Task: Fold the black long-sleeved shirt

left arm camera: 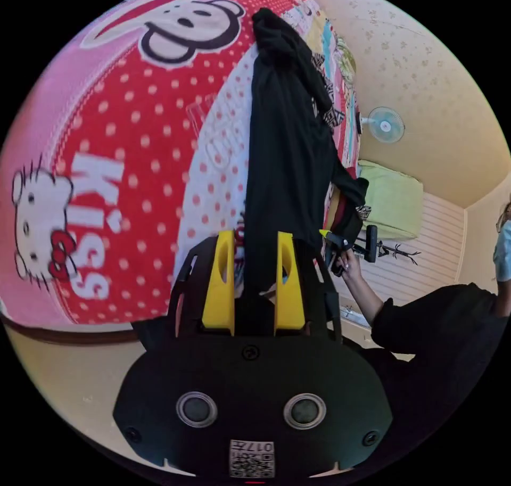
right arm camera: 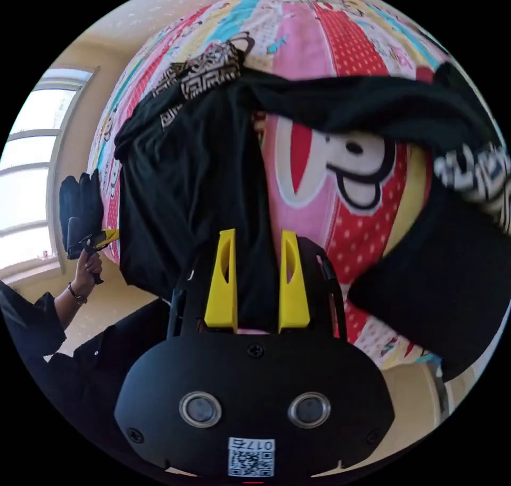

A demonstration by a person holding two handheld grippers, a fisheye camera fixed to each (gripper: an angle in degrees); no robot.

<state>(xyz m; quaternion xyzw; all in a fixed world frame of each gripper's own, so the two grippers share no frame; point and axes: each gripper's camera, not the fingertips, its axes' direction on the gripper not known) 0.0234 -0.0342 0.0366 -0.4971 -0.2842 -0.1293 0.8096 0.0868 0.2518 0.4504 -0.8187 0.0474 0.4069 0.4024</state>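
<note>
In the left gripper view, the left hand-held gripper (left arm camera: 255, 273) has its two yellow jaws close together with black cloth between them. That cloth is the black long-sleeved shirt (left arm camera: 285, 150). It stretches away from the jaws over the bed cover (left arm camera: 122, 150), which is pink and red with white dots and cartoon faces. Off to the side, a hand (left arm camera: 348, 262) holds the other gripper at another part of the shirt. A fan (left arm camera: 386, 125) sits on the wall behind.

In the right gripper view, the right hand-held gripper (right arm camera: 257, 278) also has its yellow jaws close, pinching black cloth. The shirt (right arm camera: 197, 188) hangs in a wide sheet, and one long part lies across the bed. A patterned cloth (right arm camera: 205, 71) lies on the bed near its far end. The other gripper shows by the window (right arm camera: 26, 188).

The shirt looks lifted up and pulled between the two grippers. To do this step well, I think both grips should stay tight, and the shirt should be pulled flat and even. Then it can go down on the bed with no bumps, and the long sleeve should not get tucked under.
</note>
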